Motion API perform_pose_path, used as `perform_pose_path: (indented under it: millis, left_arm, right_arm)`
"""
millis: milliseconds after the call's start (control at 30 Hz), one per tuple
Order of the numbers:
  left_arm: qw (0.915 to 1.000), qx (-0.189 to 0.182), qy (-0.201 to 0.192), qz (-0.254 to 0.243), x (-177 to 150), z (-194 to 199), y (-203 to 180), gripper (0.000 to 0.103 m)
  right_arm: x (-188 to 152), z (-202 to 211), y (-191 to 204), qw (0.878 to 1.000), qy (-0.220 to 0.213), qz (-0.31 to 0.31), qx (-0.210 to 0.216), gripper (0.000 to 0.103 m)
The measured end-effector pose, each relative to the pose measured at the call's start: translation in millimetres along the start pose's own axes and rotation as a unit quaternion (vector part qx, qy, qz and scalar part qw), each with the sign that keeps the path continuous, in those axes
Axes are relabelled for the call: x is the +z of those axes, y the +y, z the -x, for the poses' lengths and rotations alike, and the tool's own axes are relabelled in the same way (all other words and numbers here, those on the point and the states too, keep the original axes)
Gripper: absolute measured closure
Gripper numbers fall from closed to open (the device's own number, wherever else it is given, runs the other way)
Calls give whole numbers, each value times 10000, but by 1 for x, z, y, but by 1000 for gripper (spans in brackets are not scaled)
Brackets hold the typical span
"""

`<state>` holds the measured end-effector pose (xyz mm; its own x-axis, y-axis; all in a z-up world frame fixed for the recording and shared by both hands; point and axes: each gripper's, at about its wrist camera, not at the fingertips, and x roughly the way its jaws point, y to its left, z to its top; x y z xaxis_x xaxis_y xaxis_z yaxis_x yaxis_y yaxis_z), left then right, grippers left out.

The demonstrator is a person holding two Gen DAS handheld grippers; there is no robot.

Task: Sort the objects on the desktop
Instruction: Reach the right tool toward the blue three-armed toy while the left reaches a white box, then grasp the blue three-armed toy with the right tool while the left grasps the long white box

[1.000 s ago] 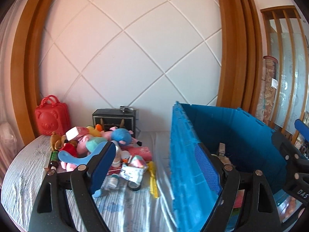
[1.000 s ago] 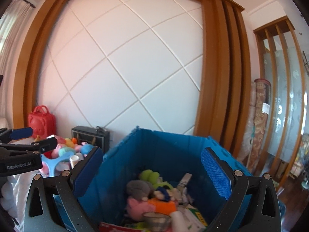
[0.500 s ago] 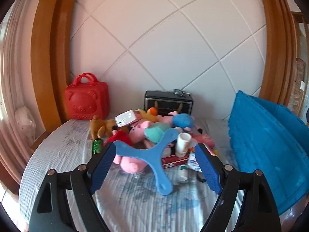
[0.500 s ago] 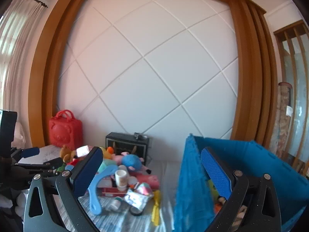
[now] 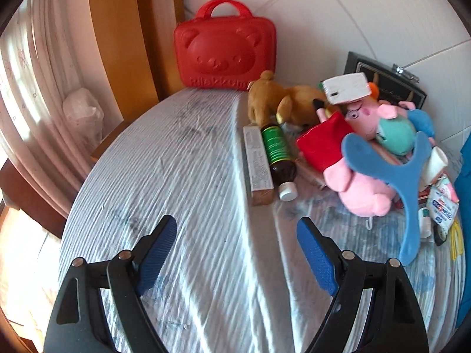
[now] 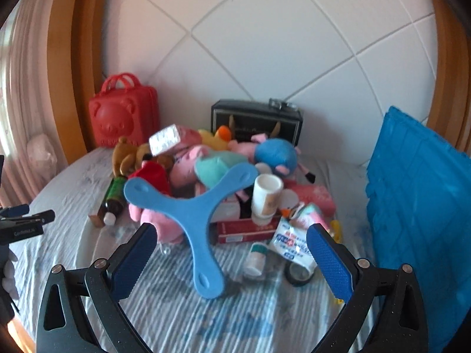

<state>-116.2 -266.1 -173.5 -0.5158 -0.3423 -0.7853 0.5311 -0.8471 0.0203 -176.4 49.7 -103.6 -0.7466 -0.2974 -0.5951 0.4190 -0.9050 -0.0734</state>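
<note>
Both grippers have swung from the blue crate (image 6: 418,220) back to the toy pile; left gripper (image 5: 237,251) and right gripper (image 6: 228,260) gape empty; blue boomerang (image 6: 194,214) beside the crate seems next.

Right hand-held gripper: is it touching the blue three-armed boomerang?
Apart. In the right wrist view the right hand-held gripper is open, and striped cloth shows between each pad and the blue three-armed boomerang.

Left gripper (image 5: 237,239) hovering low, jaws spread wide, blue pads (image 5: 156,253) facing each other, nothing held between. Right gripper (image 6: 228,253) hanging level, jaws likewise gaping wide and gripping nothing, pads (image 6: 329,261) angling outward from black arms.
</note>
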Motion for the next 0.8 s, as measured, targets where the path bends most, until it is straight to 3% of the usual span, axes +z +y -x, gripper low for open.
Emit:
perform_pose_path:
  millis: [200,600,700,800]
  left_arm:
    - [9991,-90,385,163,16,-60,4,19]
    - [9965,265,731,-293,51,-159,-22,19]
    - [9965,258,747,-286,54,-170,-20,24]
    - [9963,189,768,-333,55,-179,-20,39]
  right_arm:
    - [-5,-79,6,9974,708,64,119,0]
    - [-7,-175,29,9898,1317,312,439,0]
    - [-7,-188,35,9891,1352,343,478,0]
    - [-7,-196,37,9896,1324,340,441,0]
